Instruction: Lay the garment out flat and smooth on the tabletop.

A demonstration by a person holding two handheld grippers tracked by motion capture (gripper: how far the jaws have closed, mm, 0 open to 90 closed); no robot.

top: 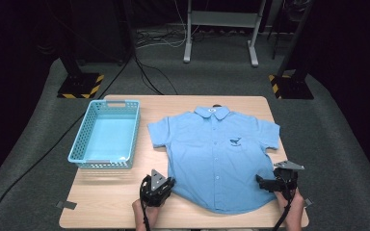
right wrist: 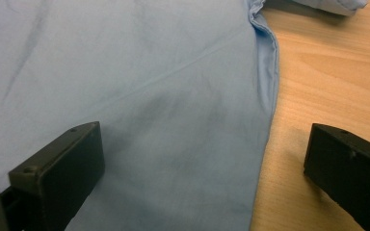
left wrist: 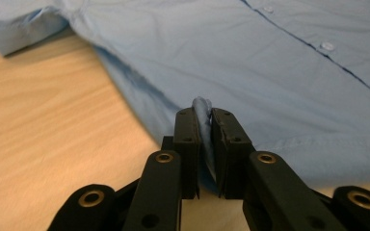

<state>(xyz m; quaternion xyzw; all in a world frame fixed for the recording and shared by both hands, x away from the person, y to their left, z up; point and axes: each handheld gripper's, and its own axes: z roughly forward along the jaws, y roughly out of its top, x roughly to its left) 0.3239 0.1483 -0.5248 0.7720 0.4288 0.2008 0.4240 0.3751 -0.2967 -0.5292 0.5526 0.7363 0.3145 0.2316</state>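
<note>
High view: blue shirt (top: 219, 156) lay flat on bench (top: 111, 197), between left claw (top: 166, 185) and right claw (top: 265, 182); basket (top: 107, 134) beyond left claw.
Left gripper view: claw clenched on side-hem fold.
Right gripper view: claw released, straddling opposite edge.
Step, judged: gripping for fold; next, right claw must clamp.

shirt (top: 217, 159): light blue, plain, with a small dark emblem on the chest and pale buttons on a darker blue front line
basket (top: 79, 139): turquoise, with a pattern of small holes in the walls, left of the shirt
table (top: 111, 197): light wood with fine grain, under the shirt
left gripper (left wrist: 204, 144): black, brass-coloured rivets
right gripper (right wrist: 204, 163): black
floor stands (top: 79, 85): black with yellow stripes, behind the table
</note>
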